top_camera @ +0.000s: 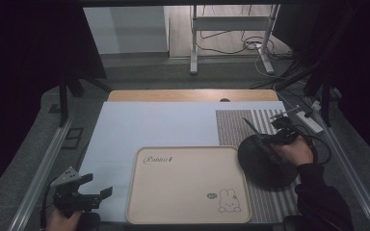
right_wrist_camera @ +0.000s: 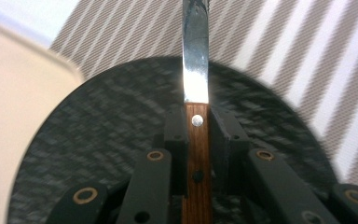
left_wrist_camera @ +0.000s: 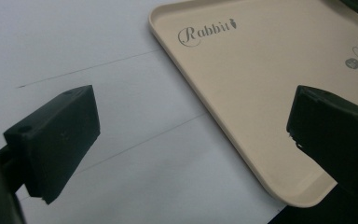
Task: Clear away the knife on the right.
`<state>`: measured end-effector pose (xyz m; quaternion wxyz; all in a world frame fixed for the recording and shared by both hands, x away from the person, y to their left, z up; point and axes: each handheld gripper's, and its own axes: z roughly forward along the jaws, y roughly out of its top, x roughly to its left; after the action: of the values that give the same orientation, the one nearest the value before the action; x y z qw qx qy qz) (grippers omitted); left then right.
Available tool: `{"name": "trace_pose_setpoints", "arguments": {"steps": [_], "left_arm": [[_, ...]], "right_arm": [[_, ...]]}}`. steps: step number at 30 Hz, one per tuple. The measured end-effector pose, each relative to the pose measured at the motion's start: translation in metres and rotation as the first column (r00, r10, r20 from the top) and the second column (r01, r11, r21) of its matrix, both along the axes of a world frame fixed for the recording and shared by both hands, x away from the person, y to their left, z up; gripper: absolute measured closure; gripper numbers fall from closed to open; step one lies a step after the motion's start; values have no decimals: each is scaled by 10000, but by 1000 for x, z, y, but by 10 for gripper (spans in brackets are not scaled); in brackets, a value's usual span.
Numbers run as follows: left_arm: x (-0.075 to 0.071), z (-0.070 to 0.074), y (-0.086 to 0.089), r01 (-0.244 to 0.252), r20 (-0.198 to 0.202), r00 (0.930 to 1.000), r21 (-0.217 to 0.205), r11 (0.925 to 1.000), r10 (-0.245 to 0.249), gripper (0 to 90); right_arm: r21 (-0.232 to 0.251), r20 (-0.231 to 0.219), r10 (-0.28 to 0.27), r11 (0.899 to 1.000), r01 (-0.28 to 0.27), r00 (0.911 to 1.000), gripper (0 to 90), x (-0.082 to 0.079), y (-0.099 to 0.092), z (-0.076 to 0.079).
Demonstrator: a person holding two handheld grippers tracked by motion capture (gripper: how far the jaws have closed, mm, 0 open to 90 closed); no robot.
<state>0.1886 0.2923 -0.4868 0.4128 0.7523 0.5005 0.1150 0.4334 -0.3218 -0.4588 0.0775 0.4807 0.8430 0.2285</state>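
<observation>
Right tongs (right_wrist_camera: 196, 122): my jaws are pinched narrow on the wooden handle of a knife (right_wrist_camera: 196, 79); the handle runs straight up between the two pads, its rivet just at their tips.
Knife: the steel blade sticks out past the tongs, pointing away from my hand; in the high view the knife (top_camera: 251, 127) slants up and to the left over the striped placemat (top_camera: 231, 126).
Round mat (top_camera: 266, 161): a dark, woven-looking disc lying on the striped placemat, directly under my right tongs (top_camera: 275, 136) and just right of the tray.
Tray (top_camera: 188, 185): beige, printed "Rabbit" with a small rabbit drawing, flat on the white sheet (top_camera: 149, 126) that covers the counter.
Left tongs (top_camera: 94, 188): jaws spread wide with nothing between them, held low by the tray's near left corner; the tray's rim (left_wrist_camera: 223, 135) runs between the pads in the left gripper view.
Gap: knife and left tongs are well apart, the tray between them.
</observation>
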Motion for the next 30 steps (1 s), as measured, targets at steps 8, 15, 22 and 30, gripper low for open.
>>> {"name": "trace_pose_setpoints", "arguments": {"steps": [8, 15, 22, 30], "left_arm": [[0, 0, 0, 3, -6, 10000, 1, 10000, -3, 25], [0, 0, 0, 1, -7, 10000, 2, 10000, -1, 25], [0, 0, 0, 2, -4, 10000, 31, 10000, -2, 25], [1, 0, -1, -41, -37, 10000, 114, 9999, 41, 29]], "right_arm": [[-67, 37, 765, 9971, -765, 9971, 770, -24, 22, -1], [49, 41, 1357, 9907, -1357, 9907, 770, -43, 42, -2], [129, -5, 1885, 9820, -1885, 9821, 770, -64, 63, -5], [215, -14, 2526, 9674, -2525, 9676, 770, -89, 88, -9]]}}
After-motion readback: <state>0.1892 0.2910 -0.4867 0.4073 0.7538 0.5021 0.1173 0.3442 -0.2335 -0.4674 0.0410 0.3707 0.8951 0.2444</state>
